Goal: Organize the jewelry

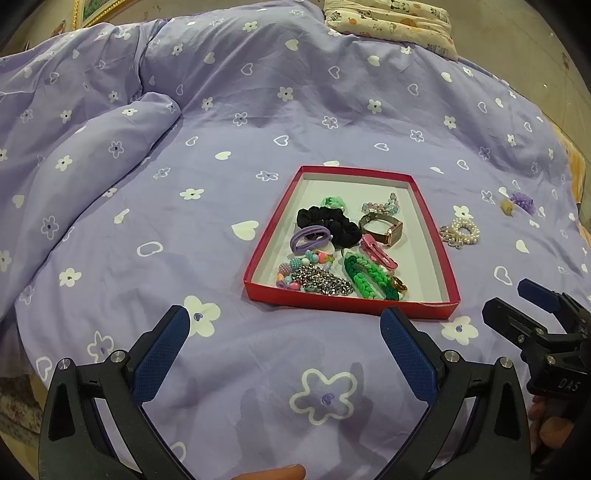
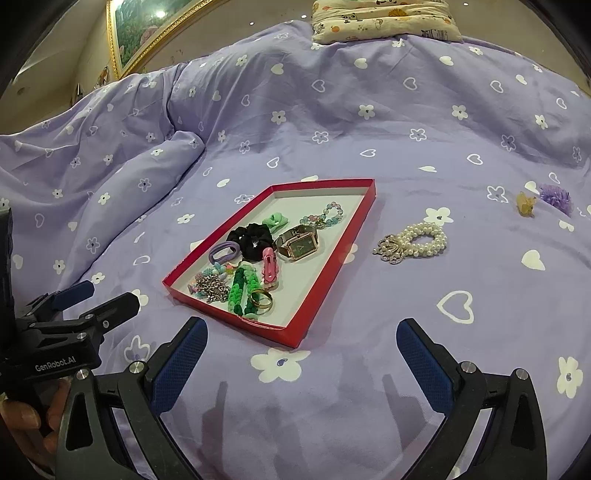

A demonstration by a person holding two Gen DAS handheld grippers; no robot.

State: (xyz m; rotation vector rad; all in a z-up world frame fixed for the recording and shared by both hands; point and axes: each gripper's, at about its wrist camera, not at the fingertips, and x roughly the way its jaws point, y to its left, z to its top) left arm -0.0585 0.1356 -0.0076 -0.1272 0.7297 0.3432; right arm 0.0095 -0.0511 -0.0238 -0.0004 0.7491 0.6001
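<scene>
On purple flowered bedspread [image 2: 369, 387]: shallow red cardboard tray [image 2: 334, 254] collects jewelry; white pearl bracelet [image 2: 413, 242] lies outside, unsorted. Left gripper [image 1: 285, 354], right gripper [image 2: 301, 363]: fingers released, empty, poised.

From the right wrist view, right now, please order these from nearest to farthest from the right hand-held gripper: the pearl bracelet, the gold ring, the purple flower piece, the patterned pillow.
Measured from the right hand-held gripper:
1. Gold ring, in the red box's near corner, left of centre.
2. Pearl bracelet, on the bedsheet right of the box.
3. Purple flower piece, far right on the sheet.
4. Patterned pillow, at the head of the bed.
</scene>
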